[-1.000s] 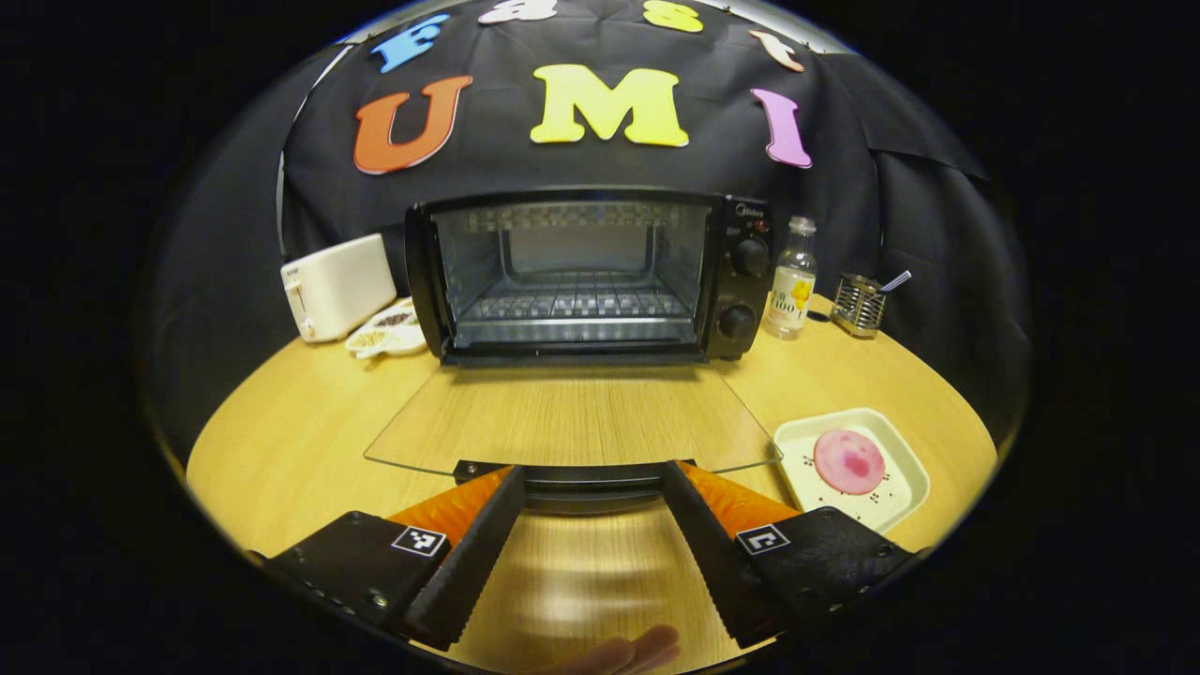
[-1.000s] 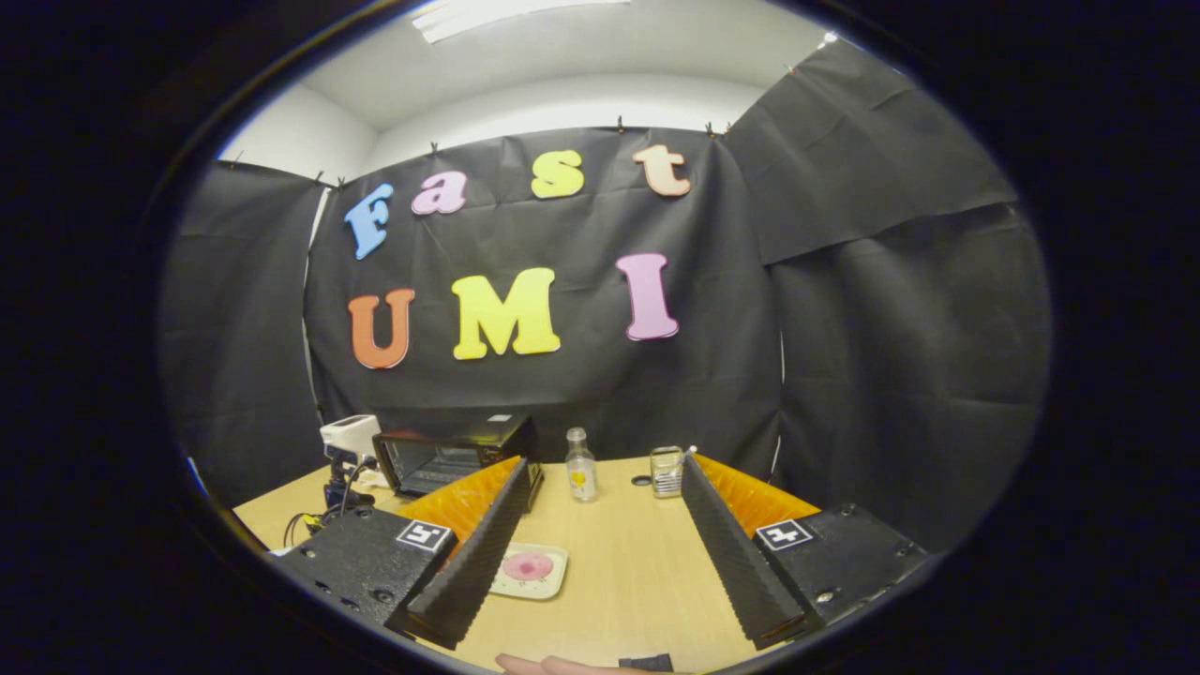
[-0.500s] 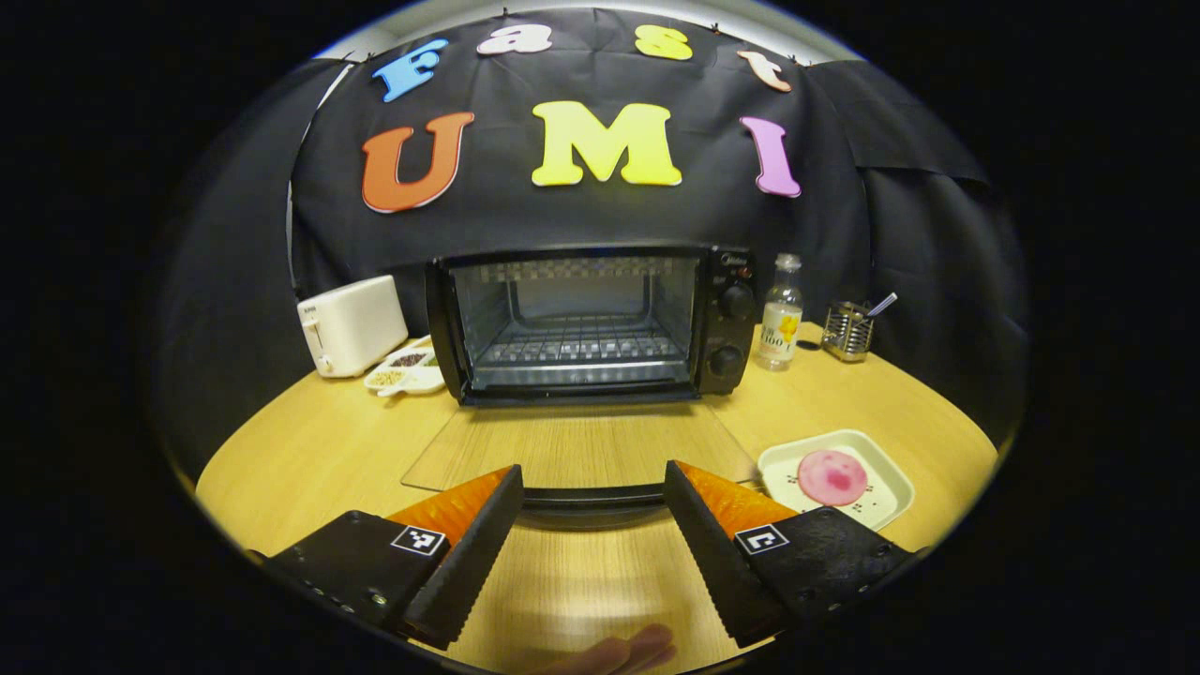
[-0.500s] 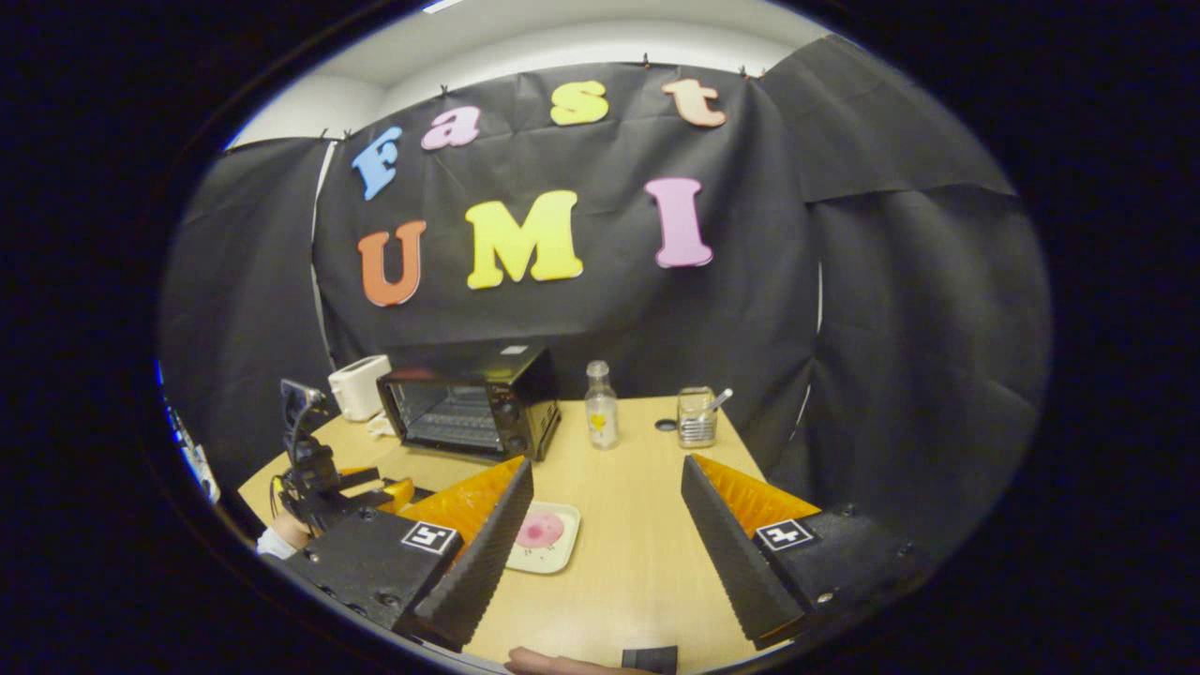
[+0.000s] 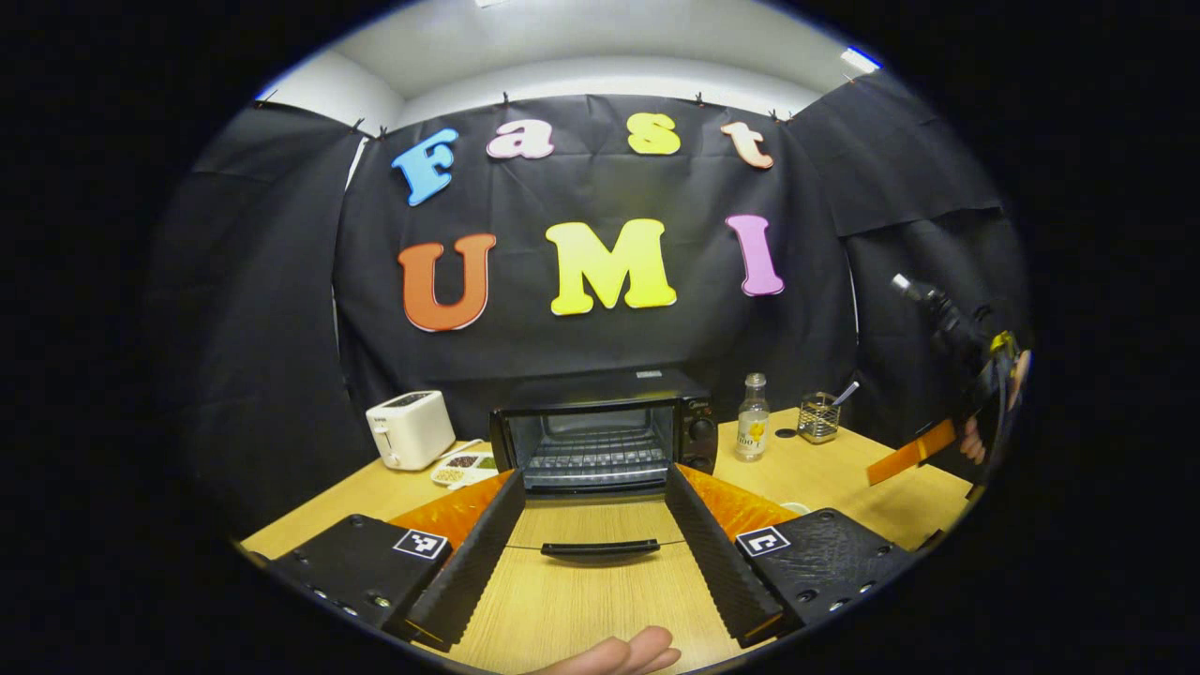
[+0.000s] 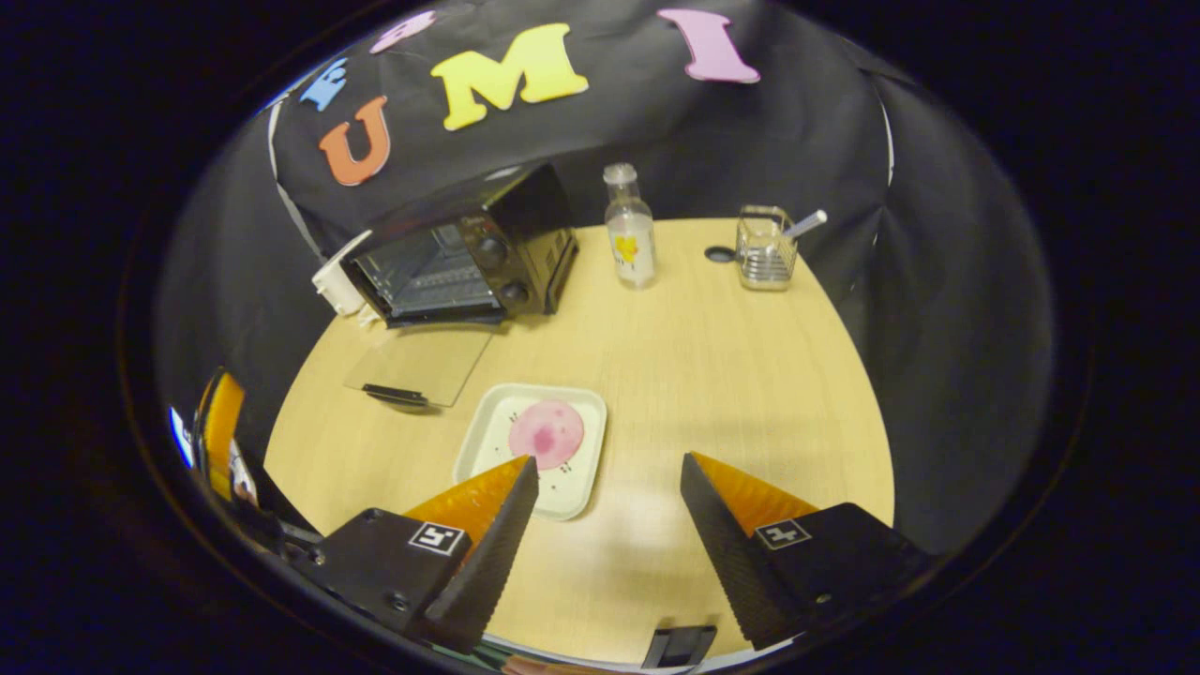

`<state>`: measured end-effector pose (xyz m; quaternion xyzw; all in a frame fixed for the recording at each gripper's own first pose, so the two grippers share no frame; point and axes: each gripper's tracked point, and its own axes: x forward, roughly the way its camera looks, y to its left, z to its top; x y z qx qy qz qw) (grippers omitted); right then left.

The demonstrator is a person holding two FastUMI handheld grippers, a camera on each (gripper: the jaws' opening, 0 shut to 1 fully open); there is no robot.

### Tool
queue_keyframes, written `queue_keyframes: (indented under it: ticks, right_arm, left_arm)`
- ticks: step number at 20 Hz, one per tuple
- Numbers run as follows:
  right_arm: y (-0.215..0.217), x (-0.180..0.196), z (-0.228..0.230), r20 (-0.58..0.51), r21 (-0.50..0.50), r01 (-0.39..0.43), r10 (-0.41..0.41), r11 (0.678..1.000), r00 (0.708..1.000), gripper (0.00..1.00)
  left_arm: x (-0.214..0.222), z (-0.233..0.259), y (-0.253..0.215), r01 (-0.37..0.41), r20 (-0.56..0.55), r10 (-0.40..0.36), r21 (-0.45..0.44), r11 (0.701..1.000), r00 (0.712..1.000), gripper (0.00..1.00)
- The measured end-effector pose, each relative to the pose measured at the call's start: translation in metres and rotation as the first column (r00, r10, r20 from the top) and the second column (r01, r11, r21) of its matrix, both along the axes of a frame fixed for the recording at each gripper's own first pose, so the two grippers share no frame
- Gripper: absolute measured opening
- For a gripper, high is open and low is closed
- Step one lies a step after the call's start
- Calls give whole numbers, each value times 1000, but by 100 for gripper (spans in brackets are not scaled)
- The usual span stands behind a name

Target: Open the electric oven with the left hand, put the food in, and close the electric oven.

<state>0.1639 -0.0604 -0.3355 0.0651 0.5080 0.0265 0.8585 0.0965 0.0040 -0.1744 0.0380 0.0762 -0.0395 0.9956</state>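
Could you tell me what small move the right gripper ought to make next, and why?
Probably ease the right gripper forward and down toward the round pink food on the white square plate. The black electric oven stands open, its glass door lying flat on the wooden table; the right jaws are open and empty, just short of the plate.

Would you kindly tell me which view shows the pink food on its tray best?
The right gripper view: the pink food lies in plain sight on its tray. In the left gripper view, the fingers cover all but a sliver of tray.
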Motion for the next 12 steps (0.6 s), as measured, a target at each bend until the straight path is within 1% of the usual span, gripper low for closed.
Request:
queue_keyframes:
  ticks: [2, 4, 5, 7, 10, 12]
  right_arm:
    - [-3, 9, -19, -64, 12, 19, -19, 1000, 998, 89]
    - [1, 14, -33, -118, 36, 15, -11, 999, 993, 86]
    - [6, 17, -43, -152, 46, 16, -9, 999, 988, 82]
    - [15, 18, -57, -212, 85, 19, -1, 996, 977, 78]
    - [20, 27, -79, -286, 107, 31, 1, 994, 958, 73]
    - [18, 26, -92, -339, 99, 1, 33, 995, 940, 65]
  left_arm:
    - [-15, 10, 4, -15, 7, 15, 1, 1000, 1000, 96]
    - [-26, 14, 11, -55, 6, 55, -15, 998, 998, 96]
    - [-31, 16, 12, -66, 8, 66, -20, 998, 998, 96]
    - [-38, 20, 11, -62, 10, 63, -17, 998, 998, 96]
    - [-45, 31, 12, -66, 34, 67, -5, 998, 997, 96]
    - [-47, 36, 8, -63, 41, 63, 2, 998, 997, 96]
